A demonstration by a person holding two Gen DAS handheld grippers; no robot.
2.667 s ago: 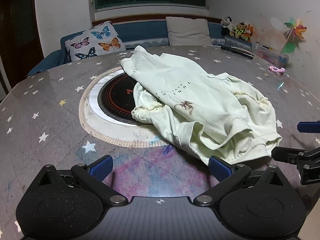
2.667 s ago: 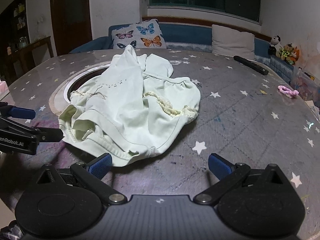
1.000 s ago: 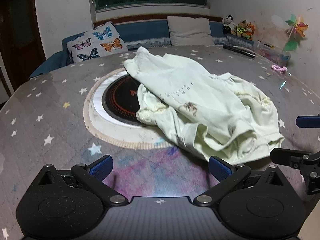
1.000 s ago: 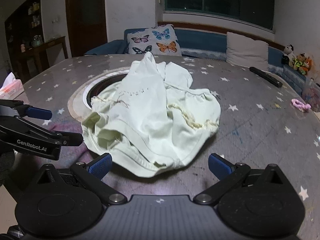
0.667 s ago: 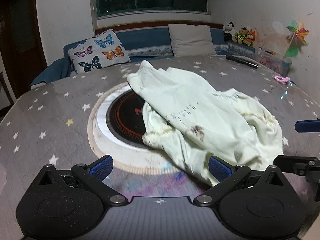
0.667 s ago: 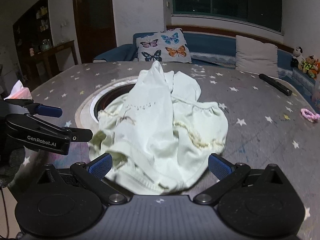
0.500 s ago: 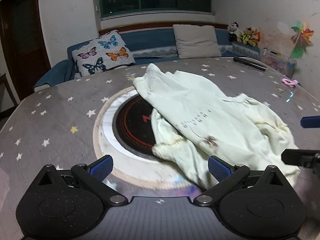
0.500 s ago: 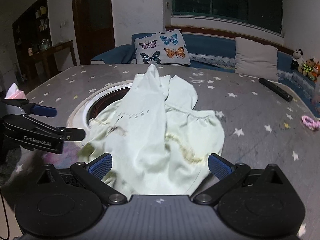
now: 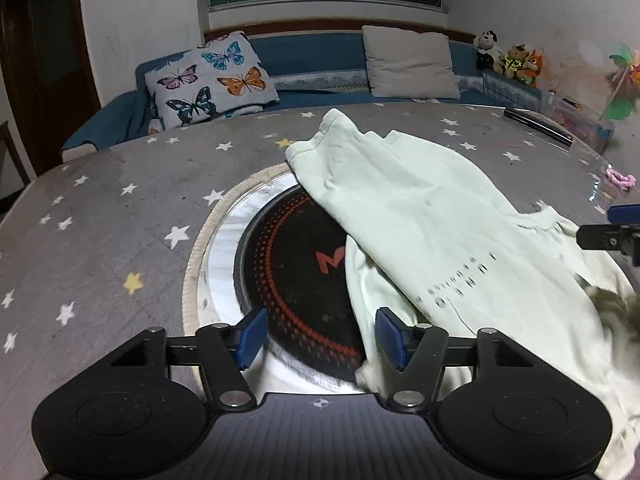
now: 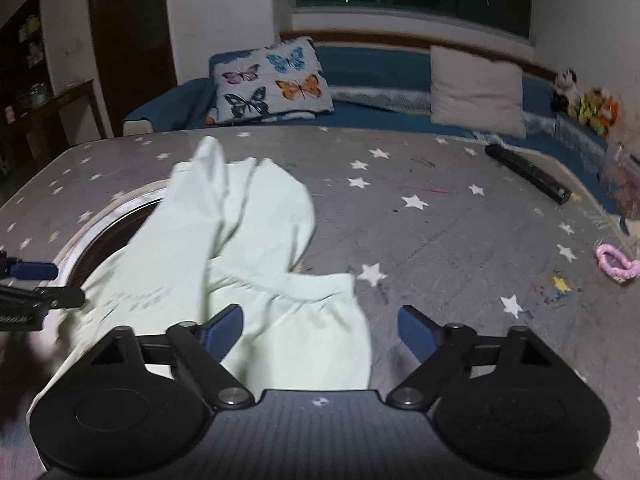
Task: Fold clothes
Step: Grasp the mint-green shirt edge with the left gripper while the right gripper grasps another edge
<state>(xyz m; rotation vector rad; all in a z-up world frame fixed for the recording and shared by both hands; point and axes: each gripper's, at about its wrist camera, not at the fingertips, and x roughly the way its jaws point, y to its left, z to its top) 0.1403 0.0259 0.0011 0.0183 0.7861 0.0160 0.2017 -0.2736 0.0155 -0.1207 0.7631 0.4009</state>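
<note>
A pale green garment [image 9: 440, 220] with small dark lettering lies crumpled on the star-patterned round table [image 9: 100, 220], partly covering a black round hob [image 9: 296, 264] set in its middle. My left gripper [image 9: 320, 336] hangs over the hob's near rim with its jaws partly drawn in. The garment's left hem touches the right finger [image 9: 390, 338]. My right gripper [image 10: 320, 332] is open above the garment [image 10: 240, 232]. Cloth fills the left half of its gap. Each gripper shows at the edge of the other's view.
A black remote [image 10: 528, 174] and a pink hair tie [image 10: 616, 264] lie on the table's right side. Behind the table runs a blue sofa with a butterfly pillow [image 9: 208, 76], a grey cushion and soft toys.
Both grippers moved forward and down over the garment's near edge. Both sets of jaws have narrowed, the left more. The garment's near part looks shifted and blurred.
</note>
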